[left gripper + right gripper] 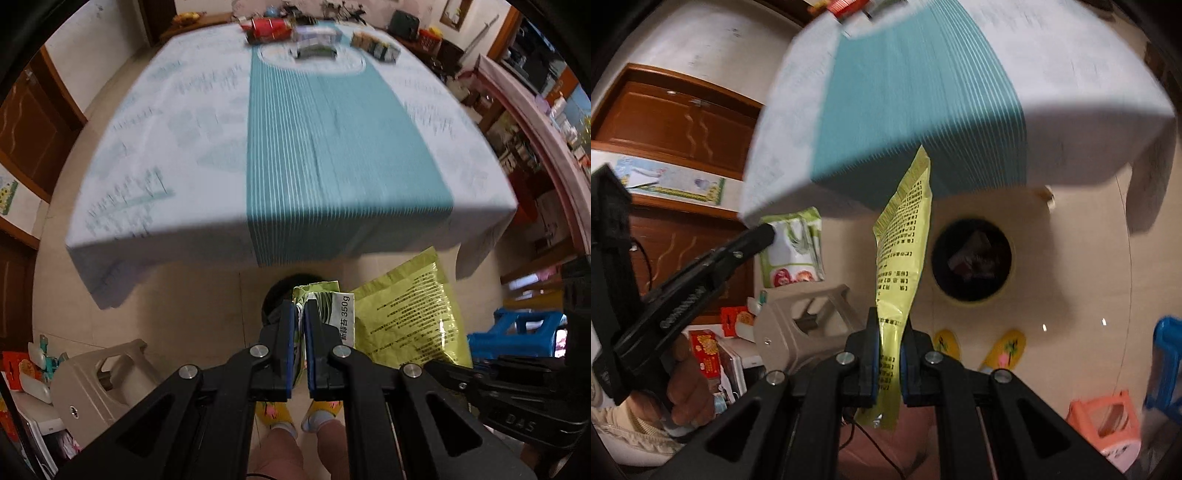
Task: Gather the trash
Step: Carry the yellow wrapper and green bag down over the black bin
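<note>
My left gripper [298, 308] is shut on a green-and-white food bag [334, 312], which hangs above a round dark bin [275, 295] on the floor. In the right wrist view the same bag [792, 251] dangles from the left gripper [764, 232] at the left. My right gripper [889, 330] is shut on a yellow printed wrapper [903, 236] that stands up between the pads. That yellow wrapper [410, 321] shows to the right in the left wrist view. The bin [973, 260] sits right of the wrapper, with trash inside.
A table with a white and teal cloth [295, 147] carries several packets at its far end [295, 37]. A beige stool [99, 380], a blue stool [517, 332] and an orange stool [1104, 424] stand on the tiled floor. The person's yellow slippers [1004, 349] are near the bin.
</note>
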Demonstrator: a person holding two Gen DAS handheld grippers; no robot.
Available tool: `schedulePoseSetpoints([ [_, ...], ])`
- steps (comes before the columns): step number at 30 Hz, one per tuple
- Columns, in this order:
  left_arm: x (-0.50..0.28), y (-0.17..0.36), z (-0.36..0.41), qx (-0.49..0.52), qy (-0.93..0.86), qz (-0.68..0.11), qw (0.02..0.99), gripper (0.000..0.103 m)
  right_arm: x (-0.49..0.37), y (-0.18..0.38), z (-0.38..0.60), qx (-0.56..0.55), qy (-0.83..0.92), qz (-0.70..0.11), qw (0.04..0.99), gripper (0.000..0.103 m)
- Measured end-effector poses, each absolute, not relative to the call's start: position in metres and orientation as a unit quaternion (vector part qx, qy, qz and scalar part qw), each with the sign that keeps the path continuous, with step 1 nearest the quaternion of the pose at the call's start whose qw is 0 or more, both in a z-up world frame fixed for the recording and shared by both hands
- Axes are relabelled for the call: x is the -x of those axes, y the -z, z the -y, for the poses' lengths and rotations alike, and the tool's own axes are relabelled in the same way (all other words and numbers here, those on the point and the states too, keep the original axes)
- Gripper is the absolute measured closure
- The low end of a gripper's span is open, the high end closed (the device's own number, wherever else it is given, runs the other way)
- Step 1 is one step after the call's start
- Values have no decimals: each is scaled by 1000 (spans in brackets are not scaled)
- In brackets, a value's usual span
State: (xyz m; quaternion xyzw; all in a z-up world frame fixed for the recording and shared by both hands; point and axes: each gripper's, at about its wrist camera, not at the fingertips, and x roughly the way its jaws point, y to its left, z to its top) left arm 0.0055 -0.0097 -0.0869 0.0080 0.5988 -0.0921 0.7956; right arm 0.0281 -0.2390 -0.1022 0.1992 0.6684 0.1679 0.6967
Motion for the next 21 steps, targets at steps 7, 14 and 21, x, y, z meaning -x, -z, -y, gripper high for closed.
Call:
schedulePoseSetpoints([
  [7,3,183,11,-31,106,-621,776,100,-13,208,234,-229,-108,-711,655,95],
  [14,-5,303,22,-60,110,-631,765,99,-19,343,237,-247,-56,-745,617,95],
  [21,-25,400,33,-60,92,-639,761,99,-43,451,243,-243,-21,-762,600,92],
])
